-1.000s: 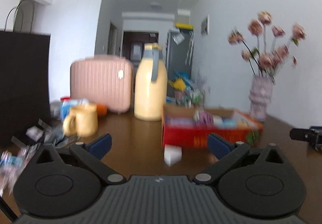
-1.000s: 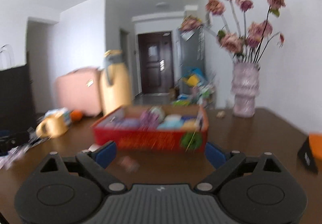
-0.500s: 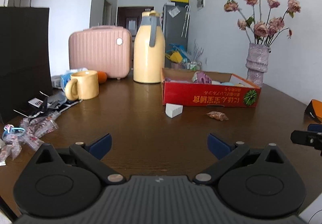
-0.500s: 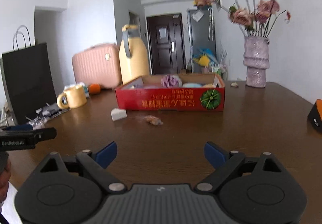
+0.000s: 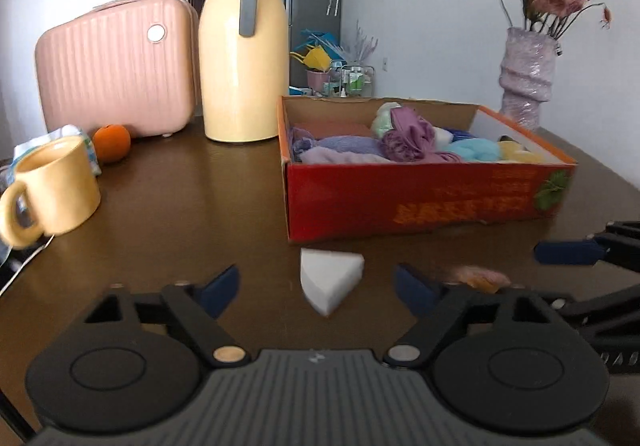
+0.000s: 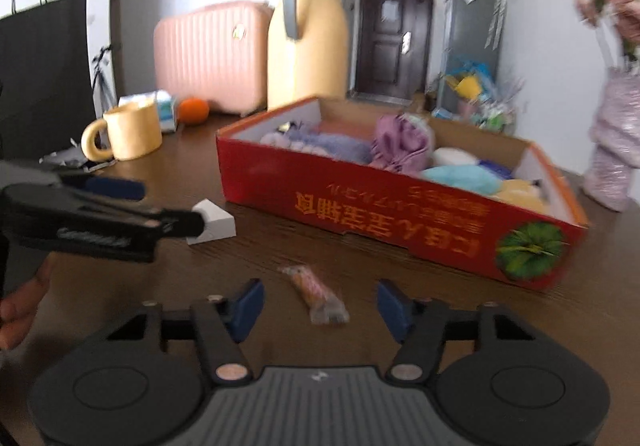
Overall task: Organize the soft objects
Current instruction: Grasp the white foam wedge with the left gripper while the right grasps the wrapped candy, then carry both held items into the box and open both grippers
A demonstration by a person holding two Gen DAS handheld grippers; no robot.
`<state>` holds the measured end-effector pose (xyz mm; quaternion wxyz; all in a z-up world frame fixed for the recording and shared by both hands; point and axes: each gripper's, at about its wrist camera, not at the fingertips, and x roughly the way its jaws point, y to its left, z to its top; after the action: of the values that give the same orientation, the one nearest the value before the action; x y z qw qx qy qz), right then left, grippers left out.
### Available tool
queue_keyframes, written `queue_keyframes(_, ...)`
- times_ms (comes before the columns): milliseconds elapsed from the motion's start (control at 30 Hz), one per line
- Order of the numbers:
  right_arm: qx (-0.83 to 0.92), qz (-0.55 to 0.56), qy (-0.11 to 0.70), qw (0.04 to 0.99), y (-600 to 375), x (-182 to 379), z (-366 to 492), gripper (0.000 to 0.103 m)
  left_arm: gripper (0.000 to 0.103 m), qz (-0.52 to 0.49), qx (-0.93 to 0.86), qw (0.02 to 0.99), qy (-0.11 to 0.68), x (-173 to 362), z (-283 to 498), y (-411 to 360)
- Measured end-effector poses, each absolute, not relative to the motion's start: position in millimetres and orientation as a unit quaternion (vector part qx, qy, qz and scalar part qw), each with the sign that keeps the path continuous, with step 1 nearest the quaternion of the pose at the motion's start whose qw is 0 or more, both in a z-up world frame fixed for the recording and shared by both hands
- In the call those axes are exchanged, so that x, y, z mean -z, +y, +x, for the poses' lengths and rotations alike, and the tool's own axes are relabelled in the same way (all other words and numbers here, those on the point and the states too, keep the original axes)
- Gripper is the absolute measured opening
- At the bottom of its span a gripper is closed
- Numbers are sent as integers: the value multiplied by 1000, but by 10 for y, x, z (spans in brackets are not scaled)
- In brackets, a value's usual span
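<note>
**Inspector:** Report the first item.

**Assistant:** A white wedge sponge [image 5: 330,280], matte, with flat faces and one pointed corner toward the camera. It lies on the dark brown wooden table [image 5: 192,213], just in front of the red cardboard box [image 5: 420,201], near the box's left front corner. It sits between the blue pads of the left gripper [image 5: 318,288]. The jaws have just been closing, but clear gaps show on both sides, so the pads are not pressing on it.

**Inspector:** The second item?

**Assistant:** A small wrapped snack [image 6: 316,298], long, crinkled and pinkish-orange, blurred in both views. It lies on the table in front of the box, between the pads of the right gripper [image 6: 320,308]. Those jaws have likewise just been closing; both pads stand apart from the wrapper, nothing gripped.

**Inspector:** Box contents?

**Assistant:** Soft pieces: purple fabric [image 5: 408,137], lilac knit, a light blue fluffy lump, pale yellow and white pieces. The box has plain brown inner walls and an orange rim.

**Inspector:** Pose of the hands?

**Assistant:** Both grippers point downward at the tabletop, side by side. In the right wrist view the left gripper comes in from the left, its tip at the sponge, and part of a hand [image 6: 20,306] shows at the frame edge.

**Inspector:** Surroundings?

**Assistant:** A glossy yellow mug [image 5: 56,189], an orange [image 5: 112,141], a tall cream jug [image 5: 244,45] with a grey handle, a ribbed pink case [image 5: 116,65], and a lilac vase [image 5: 526,77] of dried flowers.
</note>
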<state>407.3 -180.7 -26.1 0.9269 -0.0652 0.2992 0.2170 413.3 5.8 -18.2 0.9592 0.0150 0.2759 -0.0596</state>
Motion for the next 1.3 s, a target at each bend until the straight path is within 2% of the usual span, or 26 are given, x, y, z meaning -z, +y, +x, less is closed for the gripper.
queue_keyframes(67, -232, -68, 304, 921, -1767, 293, 4212, 43, 69, 7, 70, 955, 289, 240, 4278, 69)
queue_keyframes(133, -234, -68, 306, 920, -1765, 320, 4295, 35, 52, -9, 80, 952, 294, 291, 4340, 92)
queue_keyframes(167, -235, -63, 308, 920, -1773, 337, 4327, 32, 48, -13, 86, 951, 297, 316, 4362, 94)
queue_keyframes(200, -241, -53, 310, 918, -1799, 359, 4349, 23, 40, -13, 95, 949, 299, 340, 4377, 87)
queue_keyframes(233, -248, -40, 314, 916, -1828, 386, 4370, 17, 38, -13, 101, 948, 303, 352, 4387, 79)
queue_keyframes(333, -248, -26, 317, 915, -1888, 409, 4386, 15, 34, -25, 105, 947, 301, 351, 4392, 107)
queue_keyframes(1000, -223, 11, 311, 924, -2019, 372, 4389, 13, 29, -20, 97, 948, 303, 298, 4323, 80)
queue_keyframes(1133, -205, 33, 279, 938, -2158, 143, 3964, 13, 29, -51, 105, 957, 266, -21, 3872, 122)
queue_keyframes(1300, -199, 80, 236, 948, -2403, -111, 3004, 14, 30, -79, 118, 966, 216, -316, 2859, 123)
